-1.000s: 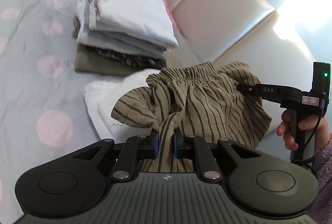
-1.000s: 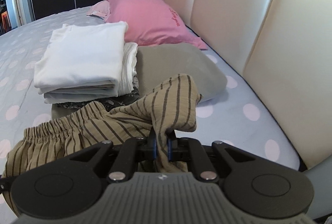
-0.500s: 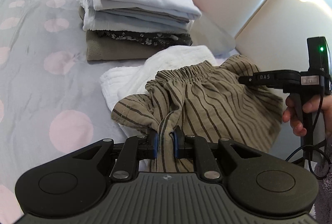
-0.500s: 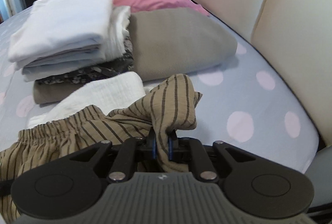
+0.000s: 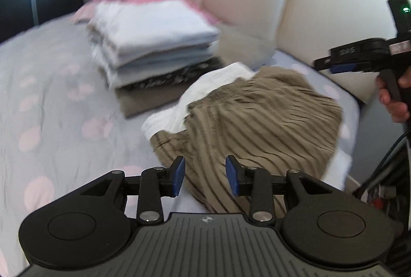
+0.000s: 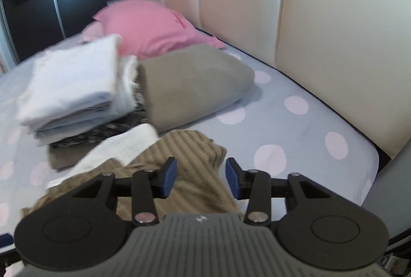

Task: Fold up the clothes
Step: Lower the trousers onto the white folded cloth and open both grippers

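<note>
Release step: striped shorts lie on white garment, just in front of folded stack. Left claw & right claw opening, gripping nothing. Next prob: regrasp an edge, fold over.

right gripper: jaws opening, pads clear of cloth
striped garment: on the bed, beneath the jaws
folded stack: behind the garment
pink pillow: beyond the stack
</note>
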Tool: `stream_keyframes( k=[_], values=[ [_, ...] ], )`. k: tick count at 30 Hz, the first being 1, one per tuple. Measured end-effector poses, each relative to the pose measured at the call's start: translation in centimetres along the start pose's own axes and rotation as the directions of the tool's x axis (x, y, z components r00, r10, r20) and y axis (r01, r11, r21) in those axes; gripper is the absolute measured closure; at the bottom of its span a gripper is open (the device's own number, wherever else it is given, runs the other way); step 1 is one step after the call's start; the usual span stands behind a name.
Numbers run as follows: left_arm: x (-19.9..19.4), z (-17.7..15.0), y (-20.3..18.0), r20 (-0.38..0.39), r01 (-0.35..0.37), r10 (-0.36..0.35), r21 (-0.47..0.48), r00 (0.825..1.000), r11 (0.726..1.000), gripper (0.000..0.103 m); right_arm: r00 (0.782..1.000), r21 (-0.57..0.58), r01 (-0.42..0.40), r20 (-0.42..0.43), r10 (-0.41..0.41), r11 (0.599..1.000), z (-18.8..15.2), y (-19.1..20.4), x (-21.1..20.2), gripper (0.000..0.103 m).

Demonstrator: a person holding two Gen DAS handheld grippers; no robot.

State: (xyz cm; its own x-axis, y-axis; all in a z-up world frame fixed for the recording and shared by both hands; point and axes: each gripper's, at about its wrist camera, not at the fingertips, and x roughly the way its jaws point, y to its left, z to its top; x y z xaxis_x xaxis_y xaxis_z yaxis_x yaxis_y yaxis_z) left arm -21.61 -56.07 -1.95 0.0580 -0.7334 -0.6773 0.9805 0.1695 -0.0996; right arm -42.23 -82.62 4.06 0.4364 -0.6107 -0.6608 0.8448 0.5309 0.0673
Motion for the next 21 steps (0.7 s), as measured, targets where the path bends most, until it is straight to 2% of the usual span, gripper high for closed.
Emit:
stream_keyframes(
  k=[2, 6, 9, 13, 17, 21],
  values=[
    [-0.8, -0.3, -0.8, 0.026, 0.051, -0.052, 0.048, 0.998, 0.998, 0.071, 0.999, -0.017, -0.037, 0.001, 0.037, 0.999, -1.7, 0.4, -1.2, 0.072],
    [0.2, -0.2, -2.4, 0.007, 0.126, -0.127, 0.083, 0.992, 0.988, 0.071, 0.997, -0.054, -0.074, -0.028, 0.073, 0.996, -5.1, 1.3, -2.1, 0.072],
    [2.5, -0.4, -3.2, -0.063, 0.146, -0.14, 0.099, 0.988, 0.984, 0.072, 0.995, -0.054, -0.083, -0.068, 0.079, 0.995, -7.2, 1.4, -1.2, 0.072],
    [5.0, -1.3, -3.3, -0.172, 0.174, -0.158, 0.082, 0.972, 0.981, 0.073, 0.993, -0.025, -0.061, -0.105, 0.058, 0.998, -9.1, 0.6, 0.7, 0.067],
    [6.5, -1.7, -2.8, -0.224, 0.185, -0.168, 0.055, 0.96, 0.981, 0.073, 0.992, -0.007, -0.05, -0.12, 0.049, 0.999, -9.8, 0.2, 2.0, 0.063],
    [5.5, -1.5, -2.1, -0.228, 0.177, -0.157, 0.072, 0.961, 0.982, 0.073, 0.992, 0.01, -0.038, -0.122, 0.039, 0.999, -9.9, 0.0, 1.7, 0.063]
  ],
)
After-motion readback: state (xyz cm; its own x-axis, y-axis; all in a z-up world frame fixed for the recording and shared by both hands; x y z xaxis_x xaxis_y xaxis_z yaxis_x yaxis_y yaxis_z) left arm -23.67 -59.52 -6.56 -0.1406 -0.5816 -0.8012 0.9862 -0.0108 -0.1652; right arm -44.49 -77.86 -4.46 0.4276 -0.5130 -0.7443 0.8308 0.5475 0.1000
